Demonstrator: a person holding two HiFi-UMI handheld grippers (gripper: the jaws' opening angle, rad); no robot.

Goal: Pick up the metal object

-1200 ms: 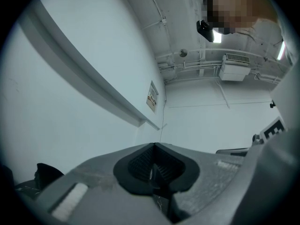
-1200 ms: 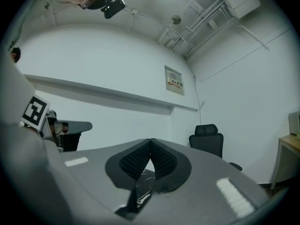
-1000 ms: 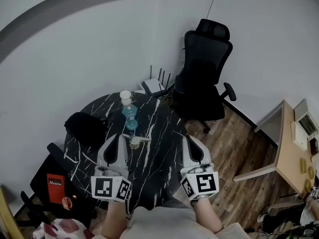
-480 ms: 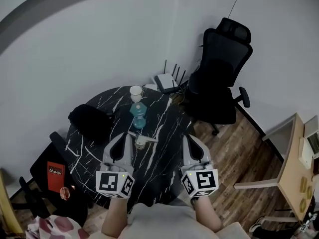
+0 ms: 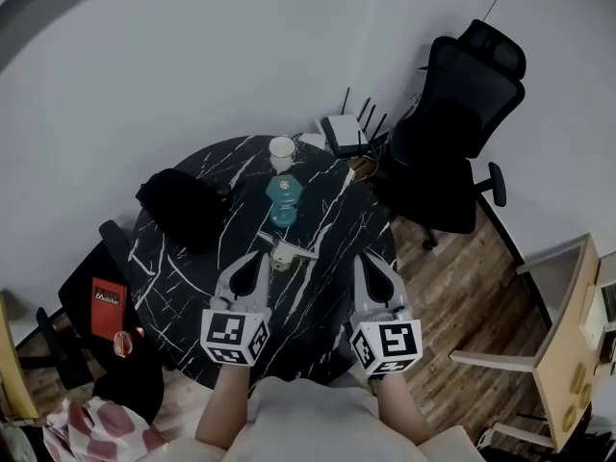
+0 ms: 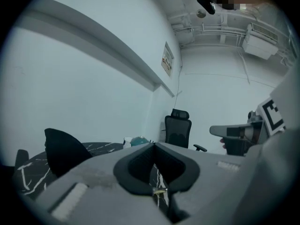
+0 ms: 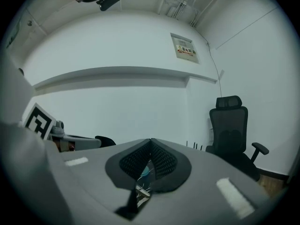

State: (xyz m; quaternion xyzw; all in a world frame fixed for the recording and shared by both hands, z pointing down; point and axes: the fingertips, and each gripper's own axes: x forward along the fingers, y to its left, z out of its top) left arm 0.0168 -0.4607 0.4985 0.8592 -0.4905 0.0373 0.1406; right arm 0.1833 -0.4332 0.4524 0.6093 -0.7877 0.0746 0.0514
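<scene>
The metal object, a small silvery piece with side arms, lies on the round black marble table near its middle. My left gripper hovers just left of it, jaws shut with nothing between them. My right gripper is level with it over the table's right side, also shut and empty. In the left gripper view the closed tips meet, and a glint of the metal object shows through the gap below them. In the right gripper view the tips touch too.
A teal dumbbell and a white cup stand behind the metal object. A black bag lies at the table's left. A black office chair and a router are beyond the table, and a wooden desk stands at the right.
Both grippers have come down toward the table, and the left one now sits close beside the metal object. Their jaws have stayed shut.
</scene>
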